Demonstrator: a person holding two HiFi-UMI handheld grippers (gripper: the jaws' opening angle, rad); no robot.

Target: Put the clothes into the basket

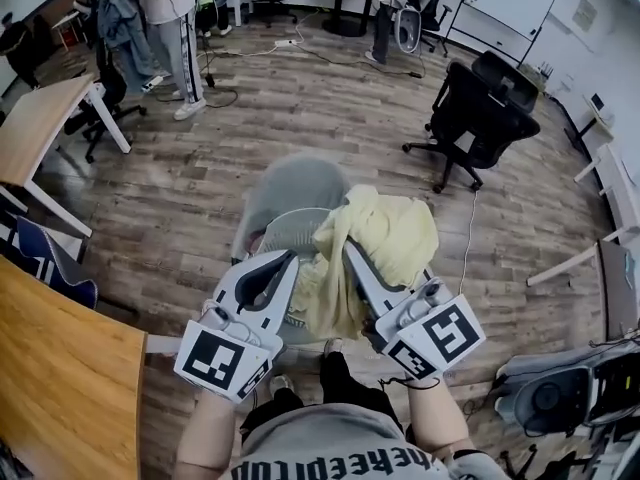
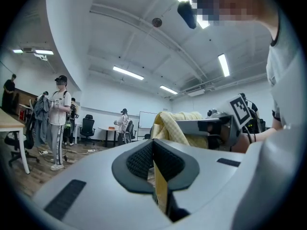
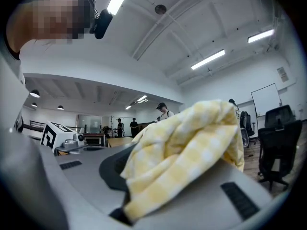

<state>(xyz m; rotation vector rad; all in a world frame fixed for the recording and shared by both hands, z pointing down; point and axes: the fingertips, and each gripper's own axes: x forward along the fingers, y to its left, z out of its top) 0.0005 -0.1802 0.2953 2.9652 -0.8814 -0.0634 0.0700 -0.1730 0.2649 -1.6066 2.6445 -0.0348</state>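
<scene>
A yellow checked garment [image 1: 388, 230] hangs bunched between both grippers, over a grey mesh basket [image 1: 283, 230] on the wood floor. My left gripper [image 1: 287, 260] grips a thin edge of the cloth [image 2: 161, 191], its jaws [image 2: 153, 146] pressed together on it. My right gripper [image 1: 349, 252] is shut on a thick fold of the same garment [image 3: 189, 145], which covers its jaw tips [image 3: 158, 172]. Both grippers point level, side by side. The garment hides most of the basket's inside.
A black office chair [image 1: 480, 108] stands to the right, with a cable [image 1: 470, 230] on the floor beside it. Wooden tables [image 1: 40, 118] are at the left. People [image 1: 170, 28] stand at the back. A bag [image 1: 560, 388] lies at the lower right.
</scene>
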